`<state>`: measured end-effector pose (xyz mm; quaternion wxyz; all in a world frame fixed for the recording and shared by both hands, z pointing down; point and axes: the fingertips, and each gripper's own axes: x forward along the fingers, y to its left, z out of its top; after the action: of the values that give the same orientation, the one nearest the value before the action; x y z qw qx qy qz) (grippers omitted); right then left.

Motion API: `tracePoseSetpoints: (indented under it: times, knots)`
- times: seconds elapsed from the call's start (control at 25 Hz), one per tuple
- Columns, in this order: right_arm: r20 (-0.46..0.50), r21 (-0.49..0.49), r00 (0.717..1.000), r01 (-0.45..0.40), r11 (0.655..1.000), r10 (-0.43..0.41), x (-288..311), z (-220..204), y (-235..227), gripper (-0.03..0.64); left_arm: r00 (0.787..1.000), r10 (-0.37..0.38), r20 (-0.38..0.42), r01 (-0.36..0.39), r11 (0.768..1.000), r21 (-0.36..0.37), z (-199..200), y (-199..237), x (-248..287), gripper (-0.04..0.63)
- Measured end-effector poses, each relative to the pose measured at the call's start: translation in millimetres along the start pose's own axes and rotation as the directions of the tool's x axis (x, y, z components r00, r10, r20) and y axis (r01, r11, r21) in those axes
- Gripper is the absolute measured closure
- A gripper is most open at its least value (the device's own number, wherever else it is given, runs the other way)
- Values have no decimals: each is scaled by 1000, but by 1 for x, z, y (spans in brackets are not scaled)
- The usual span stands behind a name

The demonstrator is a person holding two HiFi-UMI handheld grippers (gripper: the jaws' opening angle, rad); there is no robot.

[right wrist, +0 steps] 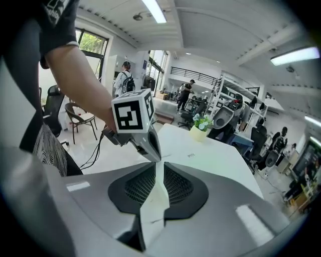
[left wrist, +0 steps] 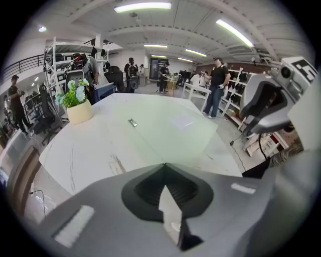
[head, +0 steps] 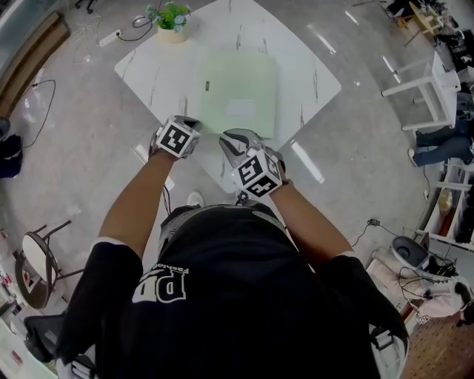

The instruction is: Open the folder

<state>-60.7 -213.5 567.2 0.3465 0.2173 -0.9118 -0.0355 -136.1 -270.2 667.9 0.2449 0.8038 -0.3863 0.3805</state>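
Jaws on both grippers were pressed together with nothing between them, as each gripper's own view showed. The left gripper (head: 189,122) and the right gripper (head: 235,141) were held side by side at the near edge of the white marble-patterned bench (head: 315,78), just in front of the person's body. The pale green rectangular folder (head: 238,92) lay flat and closed in the middle of that bench, with its near edge just beyond the two grippers; whether either gripper touched it could not be told. A small dark tab (head: 208,86) sat on the folder's left part, and a pale rectangular label (head: 241,109) lay nearer its front. In the left gripper view the folder (left wrist: 170,125) spread out ahead of the closed tips, and the right gripper (left wrist: 273,98) hung at the right side. A cream pot of green leaves and small pale flowers (head: 172,21) stood at the bench's far corner, well apart from the folder. In the right gripper view the left gripper (right wrist: 150,143) showed just ahead, its square-marked cube uppermost.
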Motion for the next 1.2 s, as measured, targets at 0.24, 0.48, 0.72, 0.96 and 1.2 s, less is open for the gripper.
tracePoseSetpoints:
  times: [0.24, 0.48, 0.72, 0.96, 1.2]
  knots:
    - [-93, -144, 996, -24, 989, 10, 39, -13, 11, 571, 1000, 8, 3, -8, 1000, 17, 3, 2, -2, 538]
    - [-179, -271, 984, -39, 962, -11, 70, -28, 12, 571, 999, -50, 2, 50, 999, 4, 4, 0, -2, 538]
    - [-233, -398, 972, -65, 915, -33, 97, -34, 20, 571, 998, -55, 1, 55, 998, -15, 0, -1, 1, 538]
    - [-257, -446, 965, -68, 892, -55, 108, -36, 25, 557, 998, -62, 4, 62, 998, -13, 0, -2, 1, 538]
    - [-276, -496, 951, -17, 868, -139, 116, -39, 17, 541, 998, -63, 6, 63, 998, -16, 1, -1, 1, 538]
